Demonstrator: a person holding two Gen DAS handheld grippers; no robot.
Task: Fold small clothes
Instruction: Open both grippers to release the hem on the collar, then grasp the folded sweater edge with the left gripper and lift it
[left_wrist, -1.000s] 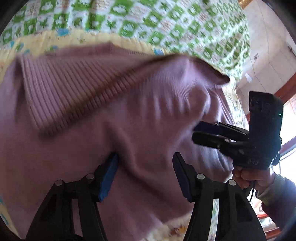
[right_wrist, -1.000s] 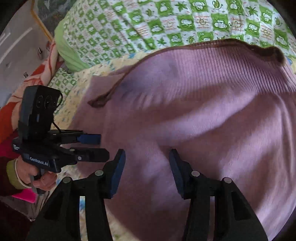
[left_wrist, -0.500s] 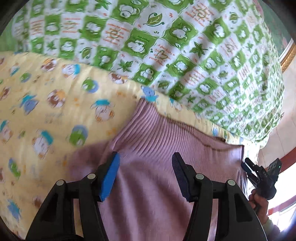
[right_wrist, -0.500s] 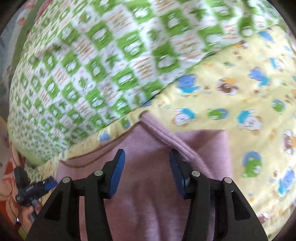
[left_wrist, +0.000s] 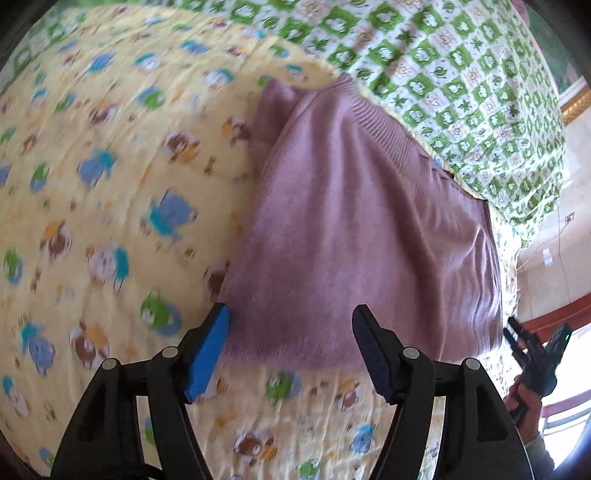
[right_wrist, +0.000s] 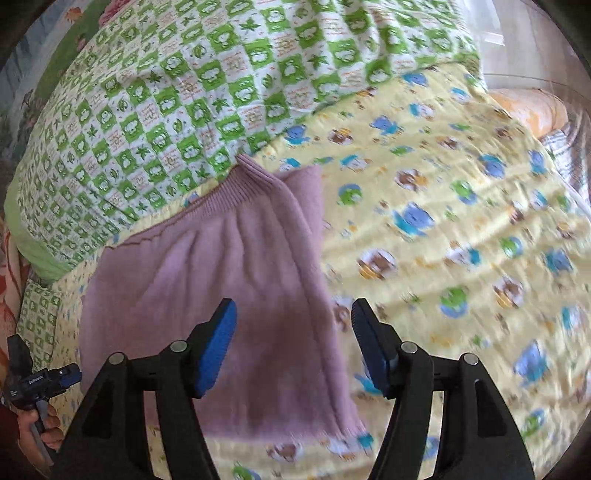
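Note:
A mauve knit garment (left_wrist: 354, 229) lies flat and folded on a yellow cartoon-print sheet (left_wrist: 110, 221). It also shows in the right wrist view (right_wrist: 221, 280), with its ribbed hem at the far end. My left gripper (left_wrist: 291, 343) is open and empty above the garment's near left corner. My right gripper (right_wrist: 295, 343) is open and empty above the garment's near right edge. Each gripper appears small in the other's view: the right one (left_wrist: 532, 350) at the right edge, the left one (right_wrist: 40, 380) at the left edge.
A green-and-white checked quilt (left_wrist: 443, 74) lies bunched behind the garment, also in the right wrist view (right_wrist: 184, 92). An orange-patterned pillow (right_wrist: 532, 110) lies at the far right. A wall and red wood trim (left_wrist: 554, 314) stand beyond the bed's edge.
Both grippers have pulled back and apart from the garment. One second ago it filled both views, lifted and rumpled; now it lies flat and folded on the sheet.

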